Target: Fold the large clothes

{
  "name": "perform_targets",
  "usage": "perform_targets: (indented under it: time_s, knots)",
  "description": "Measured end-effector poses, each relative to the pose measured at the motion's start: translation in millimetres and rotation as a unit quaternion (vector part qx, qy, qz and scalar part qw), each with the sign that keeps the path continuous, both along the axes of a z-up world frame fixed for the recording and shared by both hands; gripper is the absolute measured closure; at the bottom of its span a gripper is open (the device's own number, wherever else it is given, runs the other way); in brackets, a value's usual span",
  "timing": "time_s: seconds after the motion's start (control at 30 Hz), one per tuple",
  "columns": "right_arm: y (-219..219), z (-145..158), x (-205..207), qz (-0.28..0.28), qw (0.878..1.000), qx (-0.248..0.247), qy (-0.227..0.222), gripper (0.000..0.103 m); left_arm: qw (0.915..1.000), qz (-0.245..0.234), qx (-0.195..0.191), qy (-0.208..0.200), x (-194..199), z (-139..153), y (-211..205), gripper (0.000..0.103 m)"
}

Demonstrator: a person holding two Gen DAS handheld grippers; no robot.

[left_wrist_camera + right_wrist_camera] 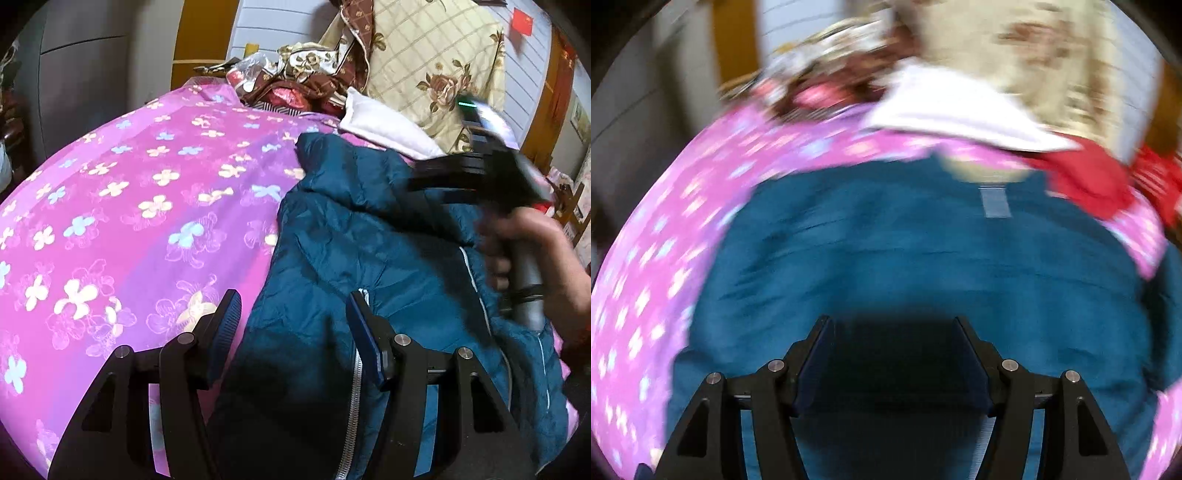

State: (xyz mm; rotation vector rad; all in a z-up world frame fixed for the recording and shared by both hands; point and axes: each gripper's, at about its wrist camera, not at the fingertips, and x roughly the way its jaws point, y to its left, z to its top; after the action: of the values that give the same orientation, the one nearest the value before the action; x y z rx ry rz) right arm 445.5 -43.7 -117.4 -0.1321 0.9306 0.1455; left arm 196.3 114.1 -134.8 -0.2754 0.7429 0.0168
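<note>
Both grippers gaping, empty: left gripper (pixel 293 328) over teal jacket (pixel 369 240) zipper (pixel 355 391); we should pinch hem edges evenly, right gripper (pixel 892 350) too

Pretty clearly a home bedroom: bed (pixel 110 206) under a pink flowery sheet, white pillow (pixel 384 127) at its far end, rose-print quilt (pixel 436 62) heaped behind that, grey wardrobe (pixel 81 74) off to the bed's left.

No writing can be read in either view. The pale tag (pixel 995 202) inside the jacket's (pixel 905 258) collar is blurred blank.
</note>
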Motion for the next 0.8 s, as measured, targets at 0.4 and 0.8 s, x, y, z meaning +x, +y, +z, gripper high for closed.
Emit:
perform_targets:
  time_s: [0.4,0.8]
  knots:
    - [53.9,-3.6,-6.8,0.061,0.997,0.032,0.024,0.04,0.9999,0.001,-0.006,0.009,-0.8,2.1,2.0,0.044]
    - [-204.6,-5.1,-38.9,-0.166,0.982,0.081,0.042,0.04,0.9989,-0.028,0.036,-0.014,-16.5,16.2,-41.5,0.044]
